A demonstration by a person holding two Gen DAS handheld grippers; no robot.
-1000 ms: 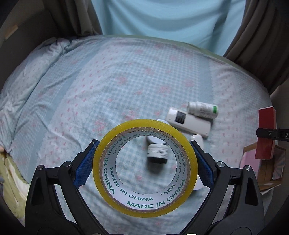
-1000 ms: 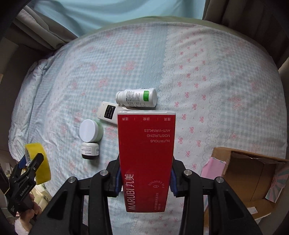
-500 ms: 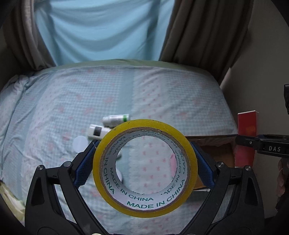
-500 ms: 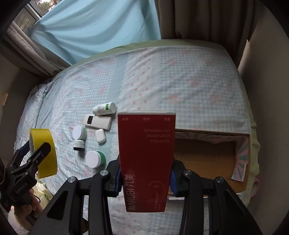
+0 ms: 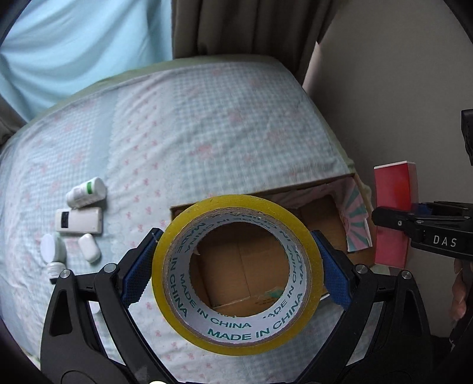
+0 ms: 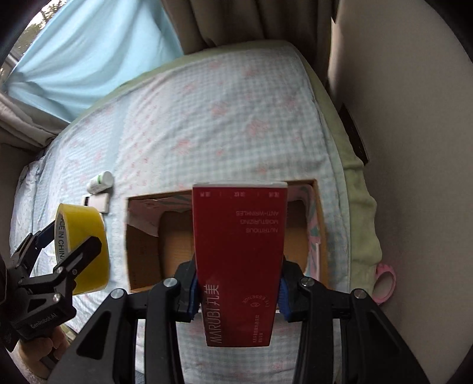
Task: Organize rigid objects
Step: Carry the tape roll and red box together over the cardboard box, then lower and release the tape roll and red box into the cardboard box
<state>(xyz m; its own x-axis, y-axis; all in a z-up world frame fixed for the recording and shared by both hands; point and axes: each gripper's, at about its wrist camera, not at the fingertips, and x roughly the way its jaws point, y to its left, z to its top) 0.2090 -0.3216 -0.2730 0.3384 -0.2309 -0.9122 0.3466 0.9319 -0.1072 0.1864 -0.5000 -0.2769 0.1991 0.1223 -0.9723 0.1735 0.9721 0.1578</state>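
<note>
My left gripper (image 5: 236,263) is shut on a yellow tape roll (image 5: 236,322), held above the near side of an open cardboard box (image 5: 325,212) on the bed. The roll also shows at the left of the right wrist view (image 6: 85,230). My right gripper (image 6: 238,289) is shut on a red carton (image 6: 239,245), held over the box (image 6: 145,254); the carton shows at the right of the left wrist view (image 5: 396,189). A white bottle (image 5: 85,192), a white remote (image 5: 79,220), a small white case (image 5: 90,248) and two jars (image 5: 53,251) lie left of the box.
The bed has a light blue checked cover (image 5: 207,133). A wall (image 6: 414,147) stands close on the right, curtains (image 5: 251,26) at the back. A pink tape roll (image 6: 384,283) sits in the gap beside the bed.
Both grippers have swung right, from above the small items to above the cardboard box. Both still hold their objects.
</note>
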